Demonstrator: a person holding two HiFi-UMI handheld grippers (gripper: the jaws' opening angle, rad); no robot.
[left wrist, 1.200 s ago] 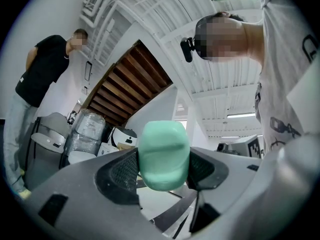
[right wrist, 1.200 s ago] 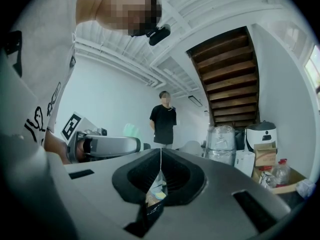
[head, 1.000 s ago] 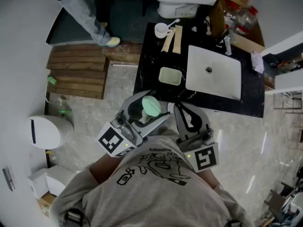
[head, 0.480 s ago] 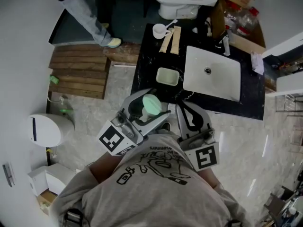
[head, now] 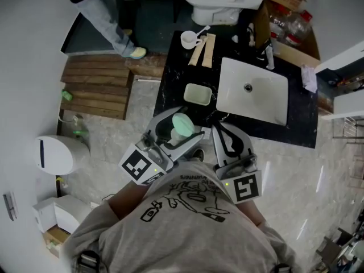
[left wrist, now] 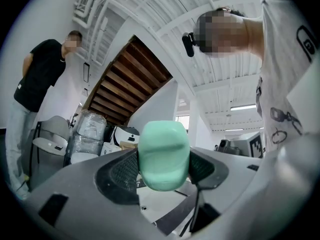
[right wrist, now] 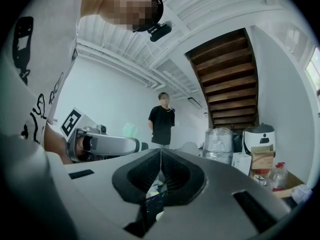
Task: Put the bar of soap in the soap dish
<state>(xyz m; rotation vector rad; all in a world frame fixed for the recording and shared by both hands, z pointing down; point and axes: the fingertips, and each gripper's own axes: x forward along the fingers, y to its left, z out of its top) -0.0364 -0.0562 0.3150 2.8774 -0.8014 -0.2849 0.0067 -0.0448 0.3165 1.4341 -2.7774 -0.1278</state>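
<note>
A mint-green bar of soap (head: 182,123) (left wrist: 163,155) is clamped between the jaws of my left gripper (head: 178,129) (left wrist: 163,170), held up near the front edge of the black counter (head: 173,78). The pale rectangular soap dish (head: 198,94) lies on that counter, just beyond the soap and left of the white sink (head: 251,92). It holds nothing. My right gripper (head: 224,136) (right wrist: 161,176) hangs beside the left one, jaws pressed together with nothing between them.
A white cup (head: 189,38) and two wooden sticks (head: 203,48) lie at the counter's far end. A toilet (head: 219,1) stands behind. A person (head: 96,7) stands at the upper left, near wooden pallets (head: 94,86). A white bin (head: 54,155) stands on the floor at left.
The counter and dish have slid slightly left and down in the head view. Both grippers keep their pose, the soap still held.
</note>
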